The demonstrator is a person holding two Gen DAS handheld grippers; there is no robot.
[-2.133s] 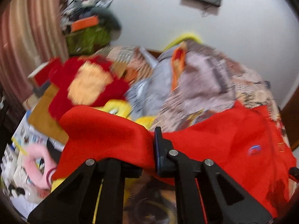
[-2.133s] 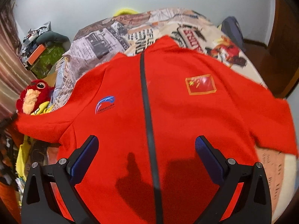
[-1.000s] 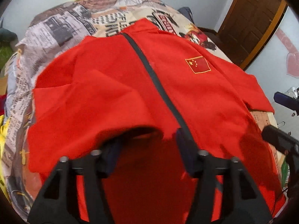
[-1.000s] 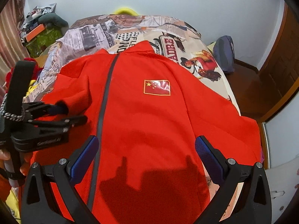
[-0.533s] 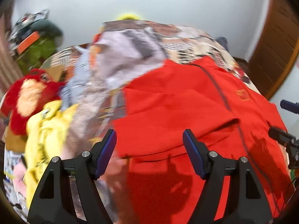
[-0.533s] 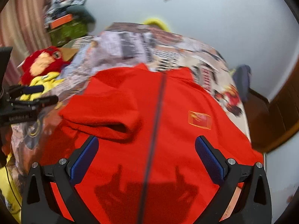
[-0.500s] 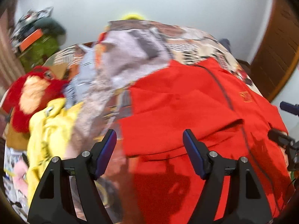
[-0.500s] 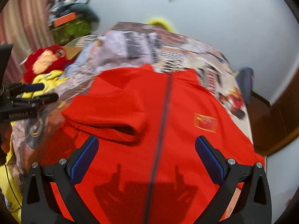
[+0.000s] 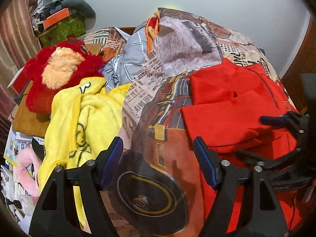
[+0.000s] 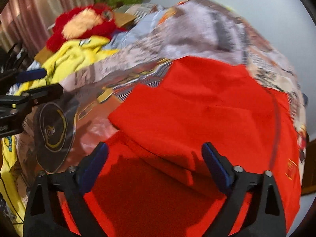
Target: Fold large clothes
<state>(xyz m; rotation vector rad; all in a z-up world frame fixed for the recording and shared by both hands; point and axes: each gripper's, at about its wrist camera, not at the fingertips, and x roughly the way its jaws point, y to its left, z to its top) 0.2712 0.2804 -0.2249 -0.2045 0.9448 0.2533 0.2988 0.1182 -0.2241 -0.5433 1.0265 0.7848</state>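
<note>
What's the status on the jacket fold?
Left gripper open, empty. Right gripper open over red jacket; jaws just narrowed. One sleeve folded in. Nothing blocking.

- The bed (image 9: 173, 106), under a newspaper-print cover, spreads ahead of both jaws.
- A red jacket (image 10: 197, 108) lies flat on it, sleeve folded inward.
- A yellow blanket (image 9: 85, 118) is heaped left of the jaws.
</note>
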